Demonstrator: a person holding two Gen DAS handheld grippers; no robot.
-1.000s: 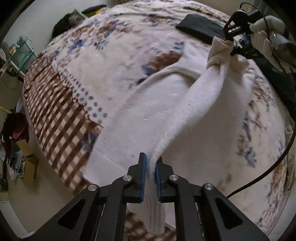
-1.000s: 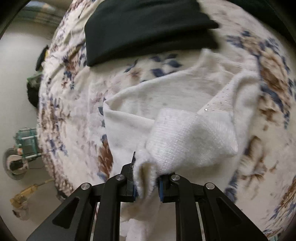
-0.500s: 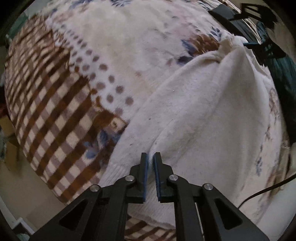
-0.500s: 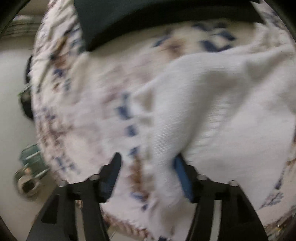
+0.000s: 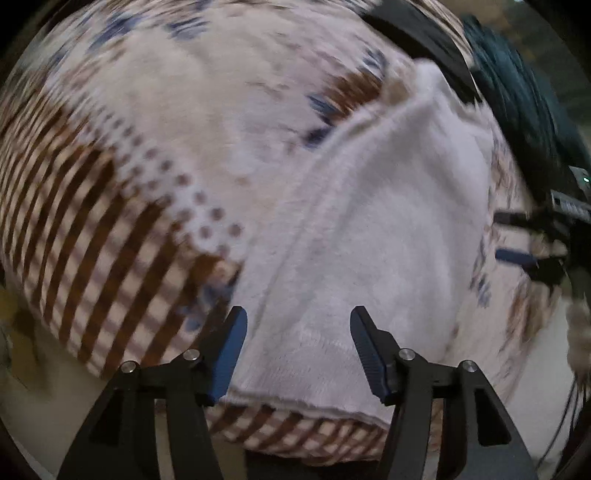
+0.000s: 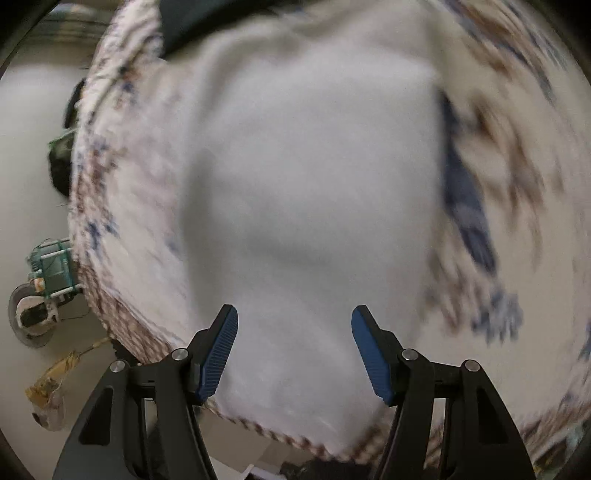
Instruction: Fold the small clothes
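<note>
A white knit garment (image 5: 376,229) lies folded over on the patterned blanket (image 5: 155,122), its hem near the bed's front edge. My left gripper (image 5: 297,332) hovers over that hem with its jaws opening; the blue pads stand apart and press on nothing. At the right edge of the left wrist view my right gripper (image 5: 513,236) shows, blurred. In the right wrist view the right gripper (image 6: 293,332) stands open above the white garment (image 6: 306,177), nothing clamped between its pads. Both views are motion-blurred.
A black folded cloth (image 5: 421,44) lies at the far side of the bed, also seen as a dark cloth (image 6: 192,18) at the top of the right wrist view. A dark teal garment (image 5: 517,107) lies at the right. Floor clutter (image 6: 48,273) sits beside the bed.
Both grippers let go of the white garment, the right first, then the left. The lifted fold now lies flat. The right gripper swept across to the near part of the garment.
</note>
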